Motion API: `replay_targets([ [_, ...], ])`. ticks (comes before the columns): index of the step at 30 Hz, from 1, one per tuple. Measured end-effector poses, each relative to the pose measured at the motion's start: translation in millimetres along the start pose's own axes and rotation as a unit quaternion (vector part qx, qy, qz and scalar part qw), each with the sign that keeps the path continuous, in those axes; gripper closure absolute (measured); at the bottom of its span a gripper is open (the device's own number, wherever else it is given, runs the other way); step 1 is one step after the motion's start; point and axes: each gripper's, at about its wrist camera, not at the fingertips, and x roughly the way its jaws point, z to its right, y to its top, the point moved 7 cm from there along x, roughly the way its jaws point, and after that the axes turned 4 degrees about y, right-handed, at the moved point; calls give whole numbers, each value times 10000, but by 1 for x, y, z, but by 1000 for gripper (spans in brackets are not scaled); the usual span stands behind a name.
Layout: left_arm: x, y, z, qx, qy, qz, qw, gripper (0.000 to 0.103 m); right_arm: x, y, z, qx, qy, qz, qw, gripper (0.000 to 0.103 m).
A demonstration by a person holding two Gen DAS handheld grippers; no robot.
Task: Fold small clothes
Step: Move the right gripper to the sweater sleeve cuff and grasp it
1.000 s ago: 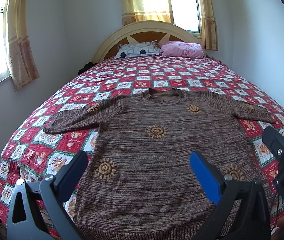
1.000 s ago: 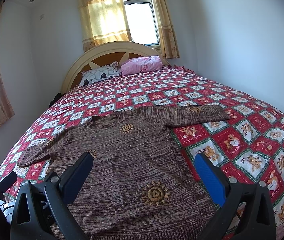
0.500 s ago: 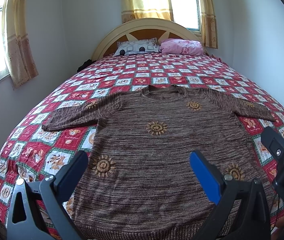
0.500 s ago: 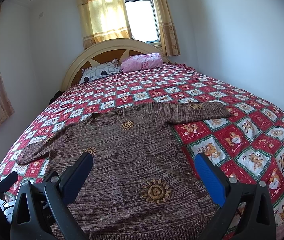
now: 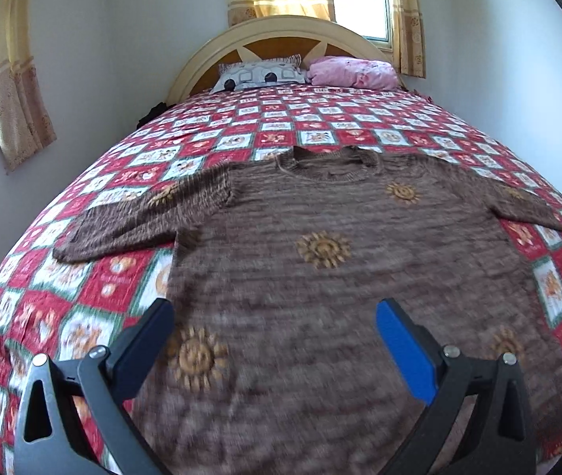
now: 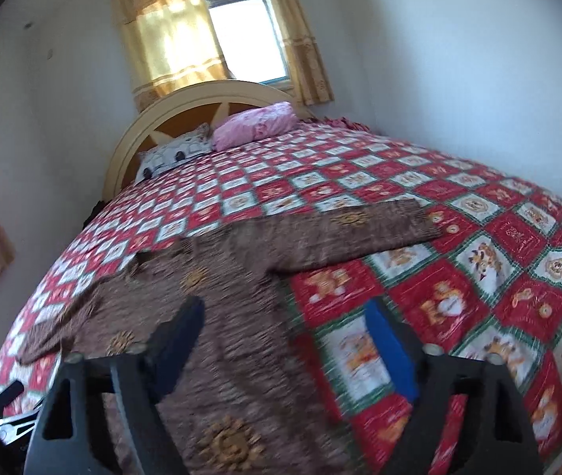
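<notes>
A brown knit sweater (image 5: 320,277) with orange sun motifs lies flat and face up on the bed, both sleeves spread out; it also shows in the right wrist view (image 6: 241,297). My left gripper (image 5: 273,332) is open and empty, low over the sweater's lower body. My right gripper (image 6: 284,328) is open and empty, tilted, over the sweater's right side seam below the right sleeve (image 6: 360,233). The left sleeve (image 5: 142,221) lies out to the left.
The bed carries a red, white and green checked quilt (image 5: 320,118). A patterned pillow (image 5: 261,75) and a pink pillow (image 5: 352,71) lie by the cream headboard (image 5: 281,31). Walls stand close on both sides. The other gripper shows at the lower left of the right wrist view (image 6: 4,403).
Both grippers have moved forward and lower over the sweater. The right gripper has tilted and swung toward the sweater's right side. The sweater has not moved.
</notes>
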Motion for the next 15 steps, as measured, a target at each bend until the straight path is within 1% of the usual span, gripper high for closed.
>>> replay_targets([
  [3, 18, 21, -1, 134, 38, 80, 9999, 0, 29, 33, 50, 290, -258, -114, 9992, 31],
  [5, 31, 32, -5, 120, 41, 74, 9999, 0, 51, 53, 80, 454, -450, -196, 9978, 31],
  [7, 46, 42, -9, 39, 22, -9, 10000, 0, 75, 71, 114, 772, -608, -315, 9947, 31],
  [8, 55, 45, -12, -30, 34, -66, 10000, 0, 92, 78, 133, 1002, -646, -429, 9919, 40],
  [10, 69, 48, -20, -169, 74, -188, 9997, 0, 112, 85, 154, 1154, -765, -608, 9885, 52],
  [11, 77, 48, -24, -266, 86, -261, 9993, 0, 129, 88, 163, 1168, -790, -762, 9871, 53],
  [13, 87, 46, -28, -370, 91, -367, 9986, 0, 148, 88, 174, 1179, -852, -852, 9857, 53],
  [15, 96, 41, -31, -392, 91, -455, 9982, 0, 168, 85, 185, 1212, -1036, -985, 9823, 53],
])
